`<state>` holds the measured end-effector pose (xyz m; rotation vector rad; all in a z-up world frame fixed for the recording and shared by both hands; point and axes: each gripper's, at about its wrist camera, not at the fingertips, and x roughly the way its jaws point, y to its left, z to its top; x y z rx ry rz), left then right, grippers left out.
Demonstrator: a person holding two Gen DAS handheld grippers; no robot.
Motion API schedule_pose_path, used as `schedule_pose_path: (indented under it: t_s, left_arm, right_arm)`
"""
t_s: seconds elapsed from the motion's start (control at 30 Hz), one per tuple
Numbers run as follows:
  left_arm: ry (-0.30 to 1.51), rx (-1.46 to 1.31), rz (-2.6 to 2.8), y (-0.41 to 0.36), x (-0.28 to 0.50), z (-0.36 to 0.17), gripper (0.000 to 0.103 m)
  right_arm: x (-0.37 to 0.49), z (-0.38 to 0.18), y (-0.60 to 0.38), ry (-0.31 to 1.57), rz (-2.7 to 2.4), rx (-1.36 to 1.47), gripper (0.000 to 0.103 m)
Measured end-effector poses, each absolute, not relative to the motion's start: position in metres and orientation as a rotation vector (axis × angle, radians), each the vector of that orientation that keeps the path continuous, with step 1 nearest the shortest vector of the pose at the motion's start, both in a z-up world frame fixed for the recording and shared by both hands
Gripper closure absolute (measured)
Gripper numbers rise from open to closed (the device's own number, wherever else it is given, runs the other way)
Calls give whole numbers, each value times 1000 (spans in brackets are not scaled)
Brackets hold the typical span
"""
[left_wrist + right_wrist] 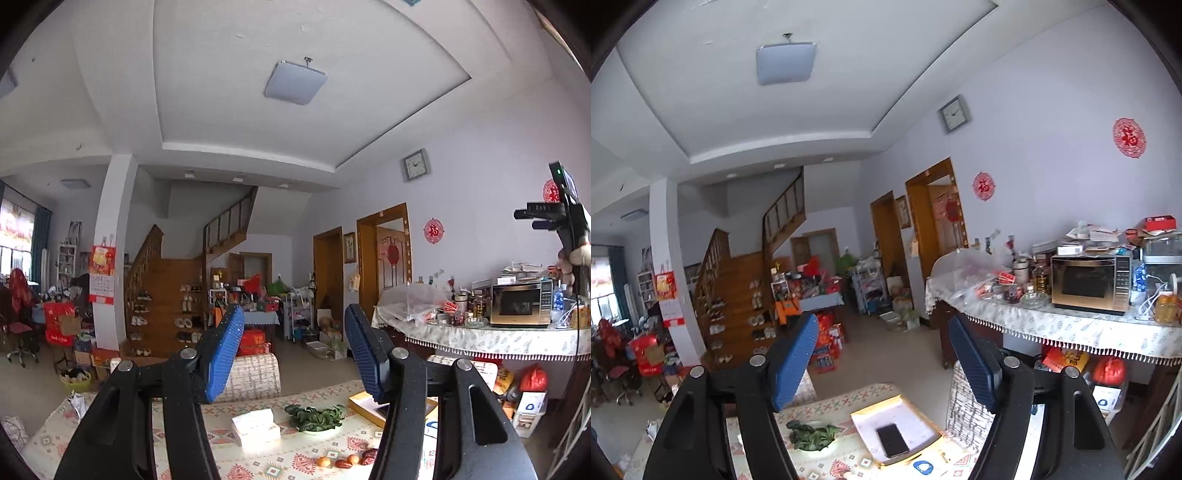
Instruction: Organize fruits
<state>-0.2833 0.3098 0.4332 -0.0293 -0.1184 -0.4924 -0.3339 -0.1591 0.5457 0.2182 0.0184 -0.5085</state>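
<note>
Both grippers are raised and point level across the room, well above the table. My left gripper [293, 350] is open, and only the room shows between its blue pads [225, 354]. Far below it, on the patterned tablecloth [258, 461], lie two small orange fruits [324, 461] and dark red dates [369, 456]. My right gripper [884, 363] is also open and holds nothing. No fruit shows in the right wrist view, only the tablecloth [849, 402].
On the table stand a plate of green leaves [316, 417] [812, 435], a white box [256, 426] and a yellow tray [897, 417] holding a phone [892, 439]. A sideboard with a microwave [1089, 282] runs along the right wall. A black device [565, 218] hangs at the right edge.
</note>
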Motion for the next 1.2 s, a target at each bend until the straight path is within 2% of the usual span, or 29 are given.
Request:
schedule_pose_path:
  t_s: [0.2,0.27,0.3,0.4,0.53,0.7,0.8,0.87,0.93,1.03,1.2]
  left_arm:
    - [3,18,-518,285,-245,417,47]
    - [52,22,-542,272,-230,406,44]
    - [72,13,-554,268,-224,401,40]
    - [154,-24,-605,253,-205,371,39]
    - [255,-86,-617,242,-185,314,38]
    - [371,-163,-564,224,-154,239,38]
    - [479,-191,-553,195,-123,198,38]
    - [567,-198,-571,166,-101,171,45]
    - [631,-177,-591,135,-86,149,57]
    - [697,-140,-607,91,-70,120,59]
    - [784,-66,-586,35,-38,81,59]
  right_arm:
    - [-319,519,-172,86,-522,231,25]
    - [-316,505,-184,108,-512,251,24]
    - [-312,493,-188,128,-500,261,24]
    - [-288,455,-193,208,-451,261,22]
    - [-243,376,-197,361,-339,244,22]
    - [-174,236,-180,614,-176,155,22]
    - [-134,168,-179,703,-124,97,23]
    - [-111,132,-184,744,-93,94,23]
    - [-92,100,-186,789,-71,94,23]
    - [-65,61,-200,863,-49,104,24]
    - [-50,34,-211,895,-14,135,26]
